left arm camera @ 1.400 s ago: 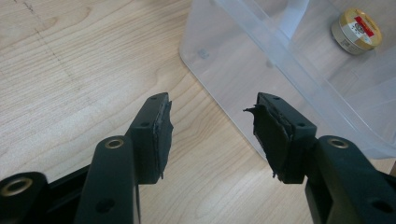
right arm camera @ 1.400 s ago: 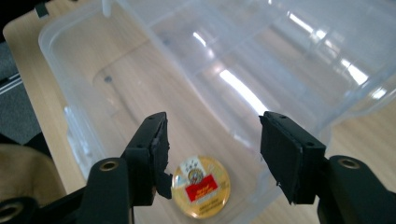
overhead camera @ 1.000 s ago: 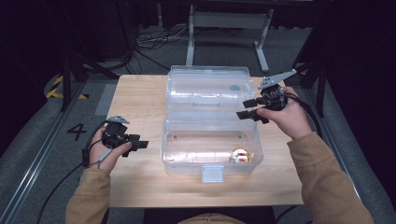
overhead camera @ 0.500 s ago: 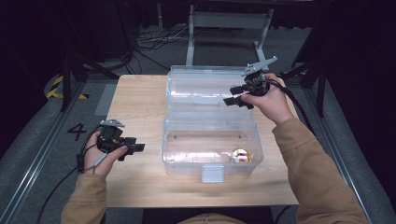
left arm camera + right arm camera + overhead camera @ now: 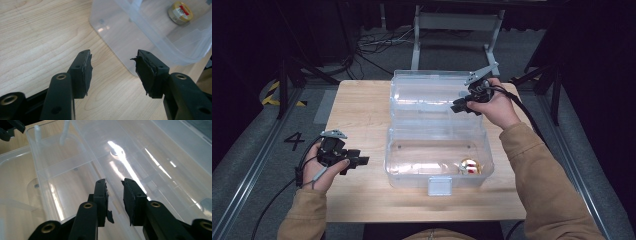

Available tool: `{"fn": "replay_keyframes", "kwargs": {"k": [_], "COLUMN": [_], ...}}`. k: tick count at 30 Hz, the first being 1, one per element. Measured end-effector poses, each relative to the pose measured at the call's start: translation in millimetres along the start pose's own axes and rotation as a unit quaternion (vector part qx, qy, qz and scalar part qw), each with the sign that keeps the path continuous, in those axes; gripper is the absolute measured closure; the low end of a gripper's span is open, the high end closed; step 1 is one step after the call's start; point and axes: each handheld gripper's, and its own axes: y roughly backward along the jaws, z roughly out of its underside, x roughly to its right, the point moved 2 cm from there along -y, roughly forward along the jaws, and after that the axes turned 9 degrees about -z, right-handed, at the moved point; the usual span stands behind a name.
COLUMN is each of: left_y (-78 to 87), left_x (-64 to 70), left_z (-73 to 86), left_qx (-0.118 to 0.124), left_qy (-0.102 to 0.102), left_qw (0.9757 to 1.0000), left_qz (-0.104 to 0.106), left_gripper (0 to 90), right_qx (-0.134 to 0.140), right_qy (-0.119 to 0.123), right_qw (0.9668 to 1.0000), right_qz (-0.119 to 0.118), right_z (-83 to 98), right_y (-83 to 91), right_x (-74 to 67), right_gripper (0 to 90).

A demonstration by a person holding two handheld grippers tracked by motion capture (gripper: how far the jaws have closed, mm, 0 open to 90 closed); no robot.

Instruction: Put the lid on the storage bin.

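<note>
High view: wood table (image 5: pixel 362 115) on grey floor (image 5: pixel 257 150), dark room; clear box (image 5: pixel 438 150), its lid laid back, holds a tape roll (image 5: pixel 469 166).

Left gripper view: my left gripper (image 5: pixel 112 67) spread wide, empty.

Right gripper view: my right gripper (image 5: pixel 114 195) over the lid, jaws slightly apart.

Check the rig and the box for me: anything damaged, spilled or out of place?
The pads look worn: the left gripper pads are ragged, with torn edges, and the right gripper shows a loose flap. Nothing spilled. The clear box sits open, with a small round tin in its base.
</note>
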Motion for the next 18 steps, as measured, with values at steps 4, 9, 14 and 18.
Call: {"fn": "replay_keyframes", "kwargs": {"k": [4,9,14,18], "left_y": [3.3,8.0,9.7,9.7], "left_x": [5.1,16.8,29.2,38.6], "left_z": [-2.2,-7.8,-13.6,-17.4], "left_qx": [0.005,0.011,0.012,0.011], "left_qy": [-0.006,-0.025,-0.042,-0.06], "left_qw": [1.0,0.9995,0.9987,0.9976], "left_qz": [0.006,0.015,0.027,0.034], "left_gripper": [47.1,47.2,47.2,47.2], "right_qx": [0.0,0.004,0.008,0.008], "right_qy": [-0.005,-0.02,-0.026,-0.026], "right_qw": [0.9999,0.9994,0.999,0.9991], "right_qz": [-0.011,-0.029,-0.036,-0.033], "right_z": [0.4,1.8,2.7,2.9], "right_y": [0.6,1.5,1.9,1.8], "right_x": [0.9,3.5,4.4,3.8], "right_gripper": [75.1,77.6,78.1,78.1]}}
